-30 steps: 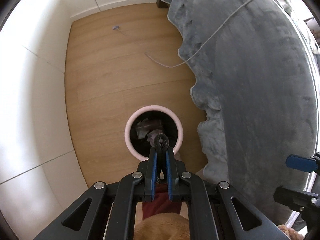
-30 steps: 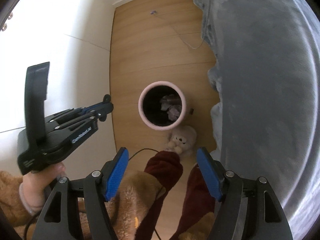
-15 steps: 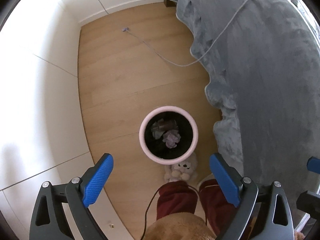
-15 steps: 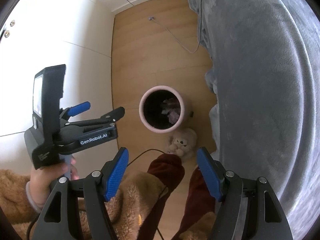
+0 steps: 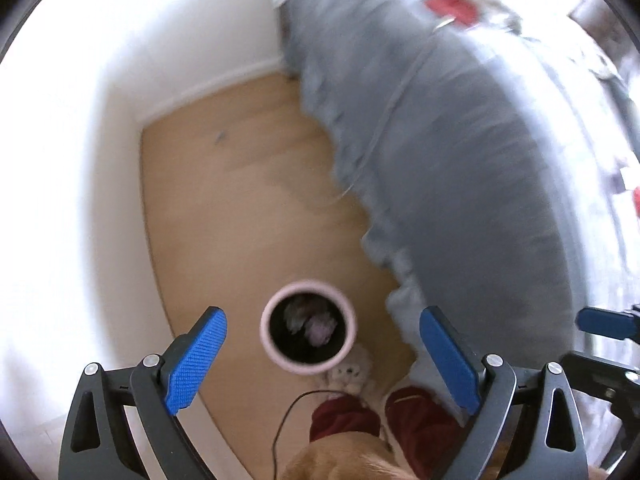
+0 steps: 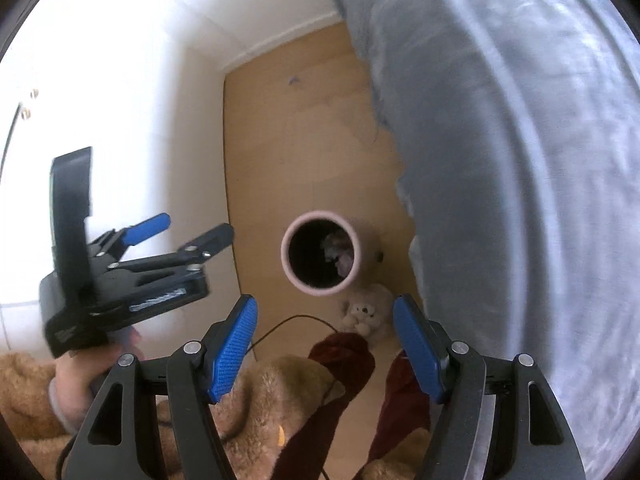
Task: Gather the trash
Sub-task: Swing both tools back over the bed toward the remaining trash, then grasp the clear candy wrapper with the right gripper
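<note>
**A:** Left wrist view: your left gripper [image 5: 320, 356] has its fingers spread wide with nothing between them. The pink bin [image 5: 307, 326] sits on the wood floor [image 5: 240, 208] straight below, framed between the fingers, with crumpled trash [image 5: 310, 320] lying inside it. I'd call that drop done.

**B:** And the right?

**A:** Right gripper [image 6: 325, 344] has its fingers partly apart and empty too. From that side the bin [image 6: 320, 252] stands just beside the hanging edge of the grey blanket [image 6: 500, 160], and a small plush bear [image 6: 362, 314] lies on the floor touching or nearly touching the bin's near side. Both views are motion-blurred, so don't trust fine detail.

**B:** What's left to grab?

**A:** One small dark speck on the floor [image 6: 294, 79] far up near the wall; too small to say what it is. A thin cord trails off the blanket edge nearby, and I doubt that counts as trash.

**B:** How should I go at it?

**A:** Keep the fingers wide on approach and narrow them only once the piece sits between the pads. Come down steeply, slow enough that the picture sharpens. Steer clear of the bear and of the black cable [image 5: 288, 412] by your feet. Watch that your two grippers don't clip each other; they're close.
</note>
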Motion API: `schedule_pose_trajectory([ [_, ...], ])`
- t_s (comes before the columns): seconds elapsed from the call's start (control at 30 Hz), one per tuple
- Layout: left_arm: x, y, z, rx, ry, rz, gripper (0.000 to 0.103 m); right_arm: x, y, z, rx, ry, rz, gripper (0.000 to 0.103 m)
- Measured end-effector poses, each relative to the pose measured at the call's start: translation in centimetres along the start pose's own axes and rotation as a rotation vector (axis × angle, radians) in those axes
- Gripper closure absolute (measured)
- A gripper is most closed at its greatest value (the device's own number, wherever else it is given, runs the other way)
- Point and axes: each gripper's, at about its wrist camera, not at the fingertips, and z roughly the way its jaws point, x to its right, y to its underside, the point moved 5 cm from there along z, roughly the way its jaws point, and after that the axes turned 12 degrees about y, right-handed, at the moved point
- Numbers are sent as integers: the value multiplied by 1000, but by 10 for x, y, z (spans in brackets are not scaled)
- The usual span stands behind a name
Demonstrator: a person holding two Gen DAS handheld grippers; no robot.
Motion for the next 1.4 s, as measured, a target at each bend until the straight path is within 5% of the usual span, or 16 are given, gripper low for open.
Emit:
schedule_pose_trajectory([
  [0.13,76,-47,-21,41,56,179,6,46,-2,-42,74,5,126,33],
  [0.33,217,-87,-21,11,156,437,6,168,25,-109,192,59,441,33],
  [0.53,360,-83,1,-48,237,662,6,288,90,-147,235,148,780,32],
  [0.77,482,-58,41,-115,255,897,6,418,191,-171,276,249,1163,28],
  [1.07,548,-26,72,-155,252,1004,6,526,243,-130,239,209,1357,28],
  [1.3,560,-20,98,-192,203,1001,6,560,233,-79,183,146,1379,29],
  [1.4,563,-18,106,-204,195,997,6,566,234,-61,162,136,1386,39],
])
